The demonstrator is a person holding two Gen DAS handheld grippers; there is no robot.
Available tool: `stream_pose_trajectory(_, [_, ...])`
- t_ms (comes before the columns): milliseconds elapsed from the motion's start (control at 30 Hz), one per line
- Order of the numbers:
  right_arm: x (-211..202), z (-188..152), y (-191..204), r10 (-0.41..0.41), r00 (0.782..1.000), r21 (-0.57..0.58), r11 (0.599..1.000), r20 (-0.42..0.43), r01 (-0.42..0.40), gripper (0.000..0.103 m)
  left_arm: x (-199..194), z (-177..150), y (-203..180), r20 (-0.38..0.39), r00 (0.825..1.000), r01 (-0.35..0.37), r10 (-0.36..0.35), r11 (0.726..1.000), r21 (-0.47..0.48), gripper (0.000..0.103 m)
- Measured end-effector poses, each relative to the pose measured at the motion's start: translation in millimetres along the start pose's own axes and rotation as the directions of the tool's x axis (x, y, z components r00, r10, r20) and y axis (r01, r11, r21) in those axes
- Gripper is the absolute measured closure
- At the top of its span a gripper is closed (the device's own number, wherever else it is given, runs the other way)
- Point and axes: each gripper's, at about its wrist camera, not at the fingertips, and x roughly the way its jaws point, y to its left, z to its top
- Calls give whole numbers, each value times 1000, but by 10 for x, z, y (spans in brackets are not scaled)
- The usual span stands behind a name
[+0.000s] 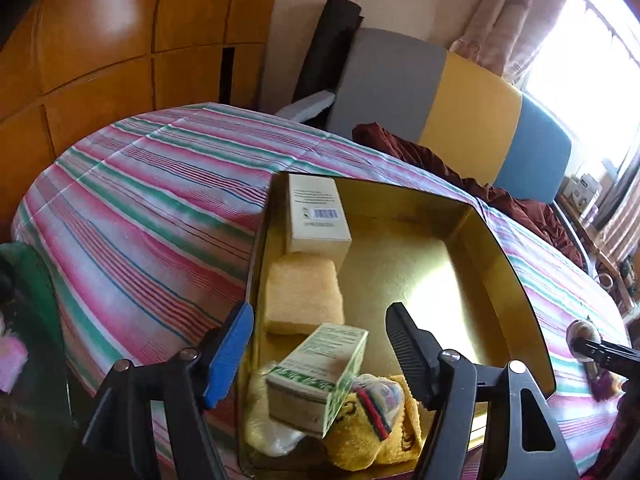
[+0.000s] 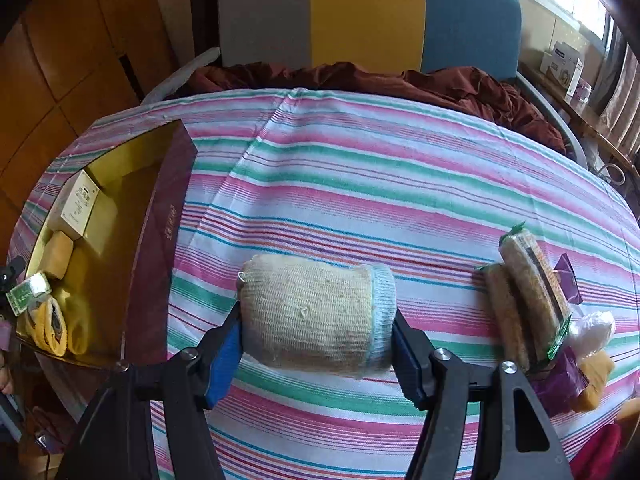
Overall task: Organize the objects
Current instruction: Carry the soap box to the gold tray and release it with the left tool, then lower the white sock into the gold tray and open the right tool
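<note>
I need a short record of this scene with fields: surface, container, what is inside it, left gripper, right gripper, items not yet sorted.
surface: striped cloth
container: open box, gold inside
inside: white carton, yellow sponge, green-printed carton lying on a yellow sock
left gripper: open above the green-printed carton, fingers not touching it
right gripper: shut on knitted roll
unsorted: snack bars at the right side
</note>
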Motion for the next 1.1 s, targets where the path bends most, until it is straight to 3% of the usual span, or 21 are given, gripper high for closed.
stream_pose_trajectory(267, [-234, 139, 618, 119, 990, -100, 989, 71, -111, 37, -271, -126, 166, 45, 996, -74, 75, 997, -7, 34])
stream_pose_trajectory(500, [-79, 146, 1298, 227, 974, -201, 954, 8, -221, 37, -433, -244, 218, 51, 991, -123, 122, 992, 13, 34])
stream_pose_trajectory(733, [211, 48, 1776, 253, 964, -245, 932, -84, -266, 37, -522, -307, 213, 52, 986, -162, 161, 987, 18, 33])
stream_pose_trajectory(1100, [398, 44, 2136, 226, 967, -266, 931, -116, -250, 36, -613, -306, 176, 79, 985, -156, 153, 987, 26, 33])
